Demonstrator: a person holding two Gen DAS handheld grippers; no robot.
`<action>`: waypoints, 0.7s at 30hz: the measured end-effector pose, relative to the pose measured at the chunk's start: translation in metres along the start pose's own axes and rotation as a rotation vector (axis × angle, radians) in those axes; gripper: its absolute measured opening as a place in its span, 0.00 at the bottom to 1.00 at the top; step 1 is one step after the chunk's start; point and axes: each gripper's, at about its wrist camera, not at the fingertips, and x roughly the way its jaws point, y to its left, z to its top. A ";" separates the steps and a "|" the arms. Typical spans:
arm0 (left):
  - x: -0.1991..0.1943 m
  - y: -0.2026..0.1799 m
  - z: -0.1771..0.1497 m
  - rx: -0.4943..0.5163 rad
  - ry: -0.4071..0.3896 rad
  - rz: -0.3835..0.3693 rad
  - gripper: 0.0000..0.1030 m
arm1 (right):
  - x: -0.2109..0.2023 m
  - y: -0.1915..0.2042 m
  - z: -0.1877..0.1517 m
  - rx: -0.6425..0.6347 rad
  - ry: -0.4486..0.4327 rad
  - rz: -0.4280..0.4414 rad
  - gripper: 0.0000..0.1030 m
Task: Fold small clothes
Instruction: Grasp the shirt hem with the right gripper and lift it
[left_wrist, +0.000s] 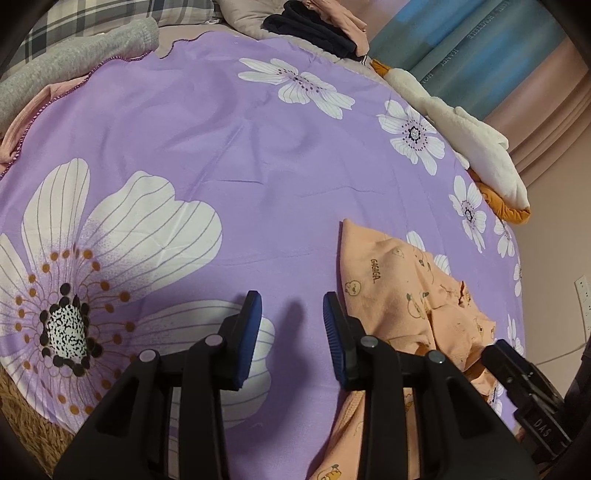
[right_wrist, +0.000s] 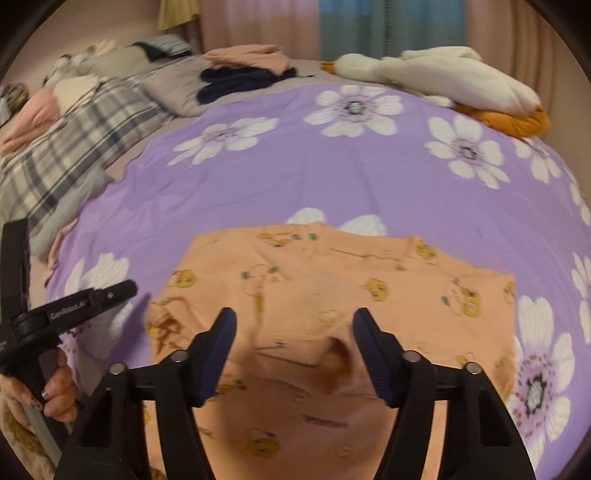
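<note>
Small peach-orange cotton garment printed with yellow cartoon chicks (right_wrist: 332, 280) is lying on the purple floral bedsheet (left_wrist: 229, 122), near the bed's front edge, partly flattened with creases and a raised pucker at the middle.

Right gripper (right_wrist: 293, 350) is hovering directly over that pucker — jaws standing moderately apart, pads touching nothing, holding nothing. Left gripper (left_wrist: 291, 332) is pointing at bare sheet just beside the garment's left edge; jaws partly open, empty.

Handling judgement: fabric is looking light, soft and limp — it will be drooping and bunching when lifted, not slipping. Best hold is probably a pinch at a hem or corner on each side, not the middle.
</note>
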 end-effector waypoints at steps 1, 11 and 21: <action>-0.001 0.001 0.000 -0.002 -0.001 0.001 0.32 | 0.002 0.003 0.001 -0.008 0.004 0.012 0.62; -0.002 0.003 0.000 -0.009 -0.001 -0.003 0.32 | 0.049 0.001 -0.002 -0.012 0.128 -0.054 0.62; -0.003 0.004 0.002 -0.010 0.004 -0.011 0.32 | 0.054 -0.019 -0.006 0.076 0.134 0.031 0.22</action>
